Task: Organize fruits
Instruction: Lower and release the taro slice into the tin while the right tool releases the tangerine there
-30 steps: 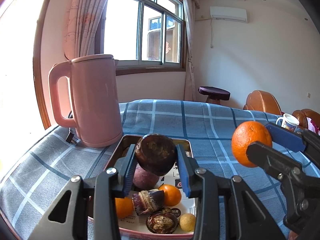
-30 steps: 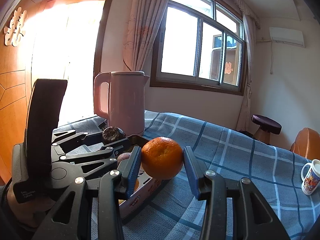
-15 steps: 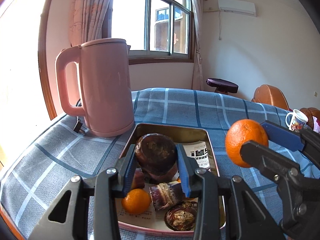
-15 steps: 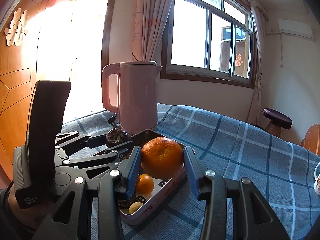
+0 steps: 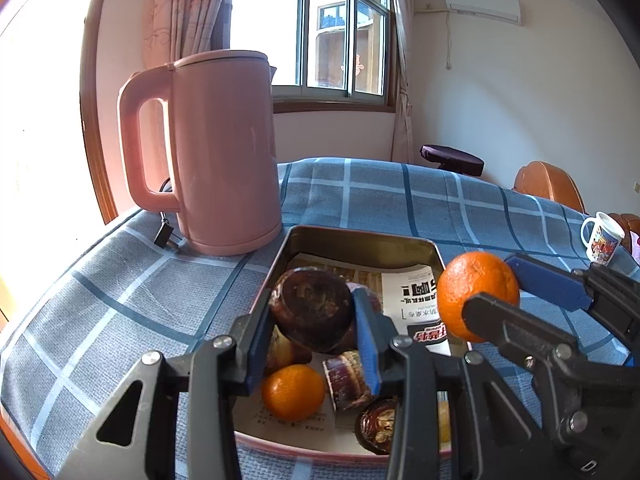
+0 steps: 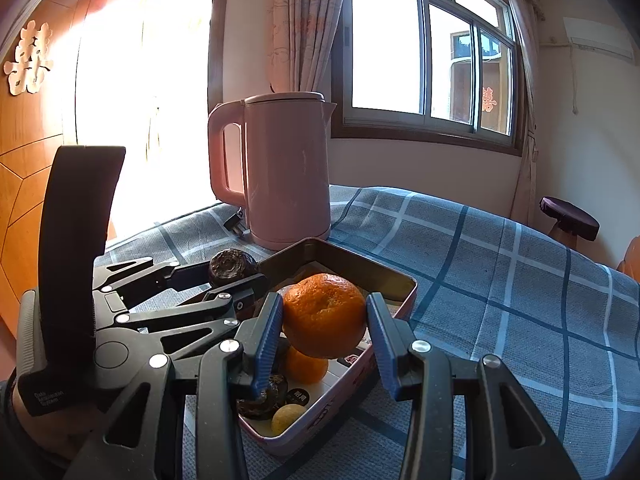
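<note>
Directly below both tools lies the tin tray (image 5: 438,254) on the bench: left tool (image 5: 310,344) clamped on a dark brown fruit (image 5: 312,308), right tool (image 6: 324,338) clamped on an orange (image 6: 324,316) over the tray's right rim; release calls for a short descent, neither nearer

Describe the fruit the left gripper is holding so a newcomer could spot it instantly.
Start at the tall pink kettle on the blue plaid tablecloth; the open metal tin sits just right of its base. Over the tin, the left gripper clamps a dark brown, rough-skinned round fruit. Unlike the smooth orange in the right gripper, it is nearly black and crusty.
</note>
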